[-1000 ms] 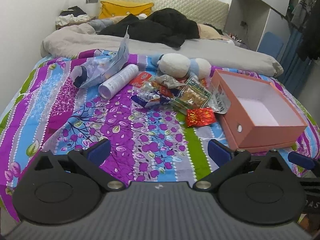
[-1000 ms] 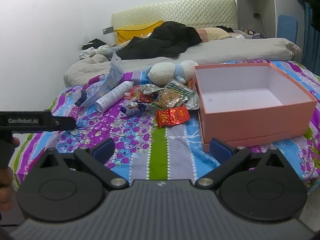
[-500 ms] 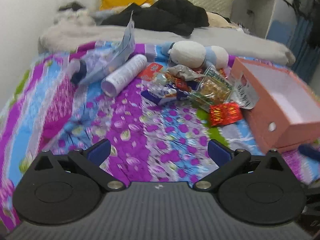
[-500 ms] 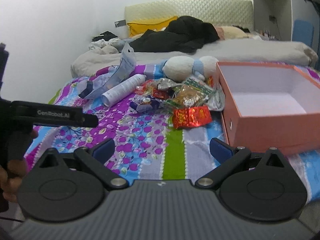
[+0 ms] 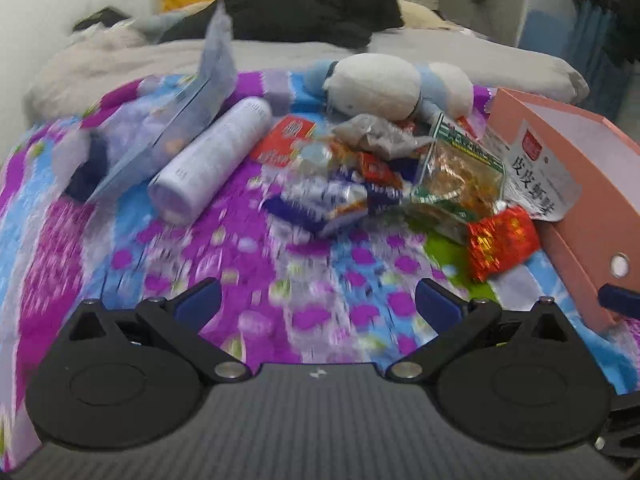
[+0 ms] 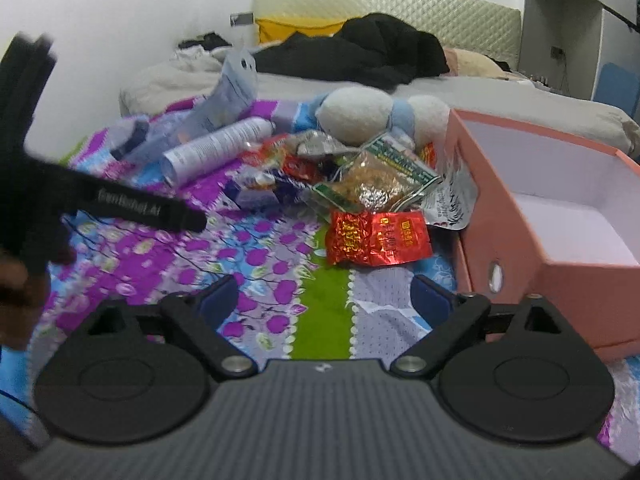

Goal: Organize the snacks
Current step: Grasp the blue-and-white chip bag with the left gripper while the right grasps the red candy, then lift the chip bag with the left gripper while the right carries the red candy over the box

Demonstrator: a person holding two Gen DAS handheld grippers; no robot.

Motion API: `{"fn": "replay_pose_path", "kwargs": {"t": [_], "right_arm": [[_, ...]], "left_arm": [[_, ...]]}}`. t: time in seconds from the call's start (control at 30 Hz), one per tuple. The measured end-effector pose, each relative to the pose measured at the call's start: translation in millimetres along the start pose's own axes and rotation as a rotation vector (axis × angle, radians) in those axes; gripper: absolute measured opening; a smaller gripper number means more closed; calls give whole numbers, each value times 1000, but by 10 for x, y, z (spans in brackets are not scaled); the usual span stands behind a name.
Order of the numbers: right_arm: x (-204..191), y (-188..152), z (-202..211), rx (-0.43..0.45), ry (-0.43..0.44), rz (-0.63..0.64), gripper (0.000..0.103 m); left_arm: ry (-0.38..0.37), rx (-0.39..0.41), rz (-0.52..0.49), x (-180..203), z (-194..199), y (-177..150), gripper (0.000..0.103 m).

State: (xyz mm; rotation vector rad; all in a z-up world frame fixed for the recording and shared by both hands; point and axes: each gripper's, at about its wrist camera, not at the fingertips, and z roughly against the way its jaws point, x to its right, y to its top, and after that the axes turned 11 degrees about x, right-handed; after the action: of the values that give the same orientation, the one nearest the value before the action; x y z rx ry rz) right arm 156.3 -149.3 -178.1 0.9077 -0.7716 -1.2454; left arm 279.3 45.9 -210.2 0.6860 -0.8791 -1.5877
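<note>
Bed with floral bedspread: purple, blue and green stripes, filling the near and middle ground. Grey duvet, black clothing and yellow pillow heaped at the far end against the padded headboard.

Pink box: open-topped, pale and bare inside, resting on the bedspread at right, with a round metal eyelet in the near-left wall. Same box at the right edge of the left wrist view.

Plush toy: white and pale blue, lying far of the snack pile, just left of the box's far corner.

White cylindrical bottle: lying on its side left of the pile, beside a blurred blue-white pouch.

Snack pile: loose packets between bottle and box, touching and overlapping. Clear green-edged packet of golden pieces at the centre; white printed packet leaning on the box wall.

Red foil packet: nearest item of the pile, flat on the green stripe, just left of the box.

Right gripper: low over the near bedspread, jaws set wide after just closing a little, nothing between them, red foil packet just beyond.

Left gripper: jaws spread wide, nothing between them, above blurred bedspread near the pile; also visible at far left of the right wrist view, held by a hand.
</note>
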Motion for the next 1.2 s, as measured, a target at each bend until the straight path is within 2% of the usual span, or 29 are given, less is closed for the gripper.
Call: {"fn": "replay_pose_path", "kwargs": {"t": [0.07,0.23,0.33,0.43,0.53,0.7,0.73,0.8,0.93,1.0,1.1,1.2], "right_arm": [[4,-9,-150,-4,0,5,84],[88,12,-528,-4,-20,-6,84],[123,22,-718,1,-54,31,83],[197,17,-864,-11,-62,20,75],[238,-11,-970,-25,-61,9,73],[192,-48,-1062,-30,-52,60,69],[165,-52,-1079,-34,-59,83,67],[111,-59,-1097,-32,-65,123,65],[85,-37,-1085,-22,-67,135,48],[66,-13,-1041,-16,-67,137,42],[33,7,-958,-9,-50,135,41],[27,28,-886,-8,-46,127,41]], "left_arm": [[-13,5,-56,19,-205,85,103],[-61,-1,-182,106,-600,228,103],[-83,-8,-278,178,-814,244,103],[-91,-2,-347,233,-970,246,103],[-103,4,-404,291,-1098,257,103],[-128,20,-503,387,-1248,253,103],[-134,20,-515,399,-1268,249,102],[-149,3,-526,420,-1329,240,93],[-155,-3,-500,401,-1366,248,83],[-140,4,-489,372,-1333,266,71],[-140,-14,-444,305,-1274,294,64],[-135,-24,-432,289,-1176,292,63]]}}
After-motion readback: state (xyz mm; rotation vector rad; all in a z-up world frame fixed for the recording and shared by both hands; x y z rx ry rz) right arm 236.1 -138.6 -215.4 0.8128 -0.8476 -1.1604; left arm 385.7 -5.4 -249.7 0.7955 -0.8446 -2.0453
